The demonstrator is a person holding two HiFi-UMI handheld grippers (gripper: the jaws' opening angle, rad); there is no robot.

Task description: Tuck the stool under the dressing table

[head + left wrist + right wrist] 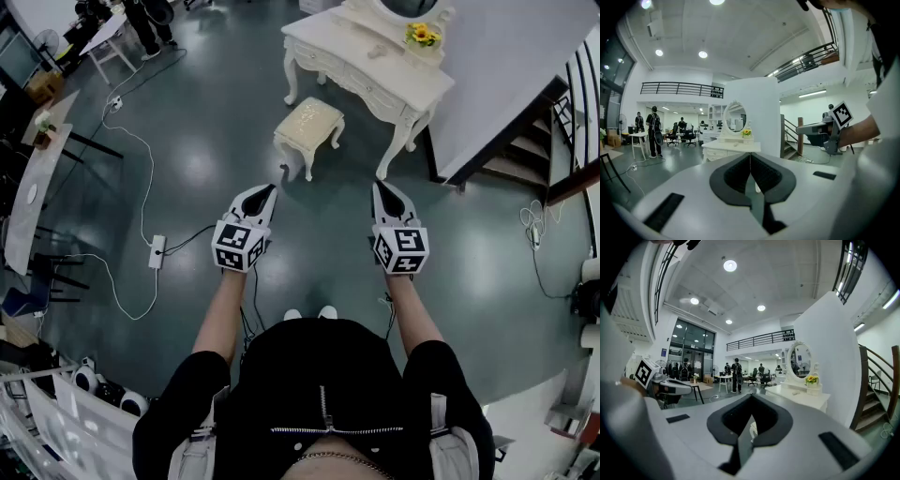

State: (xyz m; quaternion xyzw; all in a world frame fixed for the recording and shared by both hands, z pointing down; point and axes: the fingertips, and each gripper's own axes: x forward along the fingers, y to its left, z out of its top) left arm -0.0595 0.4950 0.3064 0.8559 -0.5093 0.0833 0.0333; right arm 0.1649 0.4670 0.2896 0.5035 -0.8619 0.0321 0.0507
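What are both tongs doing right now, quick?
Left tongs: closed, holding nothing.
Right tongs: closed, holding nothing.

Cream stool (309, 124), white dressing table (349, 49), yellow flowers (421, 35), glossy dark teal floor (202, 202).

Glossy dark floor (206, 169), white wall (506, 66), staircase (532, 145), round ceiling lights (730, 266)
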